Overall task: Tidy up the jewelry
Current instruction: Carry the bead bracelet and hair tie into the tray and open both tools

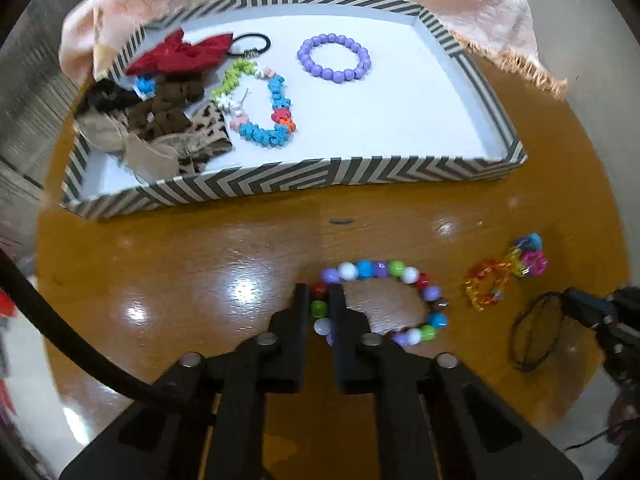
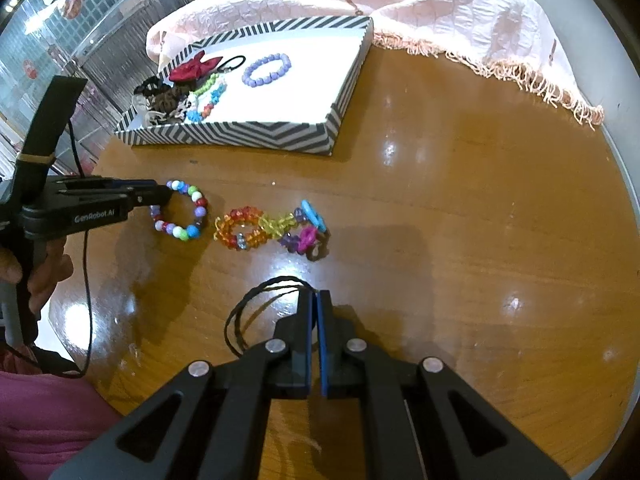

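Handling: we judge the multicoloured bead bracelet (image 1: 380, 304) light, slippery and floppy; best pinched across its strand.
Look: glossy round beads in mixed colours.
Where: on the wooden table (image 1: 200, 272), near the striped tray (image 1: 280, 184).
Left gripper (image 1: 320, 296): clamped on the bracelet's strand.
Right gripper (image 2: 316, 300): closed on a thin black cord loop (image 2: 256, 308).

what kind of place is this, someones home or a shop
Hard to say; it could be either. Jewelry is being sorted on a round wooden table with a striped tray and a pink fringed cloth; behind are metal shutters.
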The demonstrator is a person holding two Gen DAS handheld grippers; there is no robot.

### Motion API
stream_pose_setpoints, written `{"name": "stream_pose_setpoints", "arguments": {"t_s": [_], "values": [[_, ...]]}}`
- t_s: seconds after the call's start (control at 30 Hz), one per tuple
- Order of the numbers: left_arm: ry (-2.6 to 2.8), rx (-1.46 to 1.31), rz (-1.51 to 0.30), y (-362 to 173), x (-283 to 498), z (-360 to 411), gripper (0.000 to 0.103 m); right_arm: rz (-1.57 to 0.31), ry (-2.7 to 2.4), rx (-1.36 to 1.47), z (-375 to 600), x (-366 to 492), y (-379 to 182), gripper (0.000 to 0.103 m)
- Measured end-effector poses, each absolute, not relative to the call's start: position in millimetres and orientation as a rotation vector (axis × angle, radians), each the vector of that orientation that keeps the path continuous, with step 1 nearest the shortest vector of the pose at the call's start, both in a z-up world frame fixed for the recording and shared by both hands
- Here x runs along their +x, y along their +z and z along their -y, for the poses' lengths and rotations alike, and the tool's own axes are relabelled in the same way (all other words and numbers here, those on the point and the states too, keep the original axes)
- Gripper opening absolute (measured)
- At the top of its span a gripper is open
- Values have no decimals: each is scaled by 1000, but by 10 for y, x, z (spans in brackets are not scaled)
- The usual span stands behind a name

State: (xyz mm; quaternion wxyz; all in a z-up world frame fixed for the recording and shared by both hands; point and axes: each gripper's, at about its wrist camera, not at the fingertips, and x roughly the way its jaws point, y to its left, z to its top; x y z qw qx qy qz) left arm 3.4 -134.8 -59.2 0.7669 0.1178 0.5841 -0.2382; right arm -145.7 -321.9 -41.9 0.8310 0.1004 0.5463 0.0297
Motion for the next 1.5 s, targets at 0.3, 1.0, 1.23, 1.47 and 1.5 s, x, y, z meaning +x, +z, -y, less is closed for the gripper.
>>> {"name": "stream_pose_setpoints", "arguments": {"t_s": [0.3, 1.0, 1.23, 1.47, 1.5], "values": [[-572, 185, -1231, -355, 41, 1167, 0, -1108, 92, 182, 3154, -1383, -162, 2], [-543, 222, -998, 688, 324, 1199, 0, -916, 114, 101, 3224, -684, 582, 2], [-545, 246, -981, 706, 405, 1439, 0, -920, 115, 109, 3286, -316, 553, 2], [-535, 263, -989, 624, 492, 1637, 0, -938, 126, 104, 3289, -17, 449, 2], [-535, 261, -994, 613, 515, 1666, 0, -943, 128, 104, 3292, 31, 427, 2]]}}
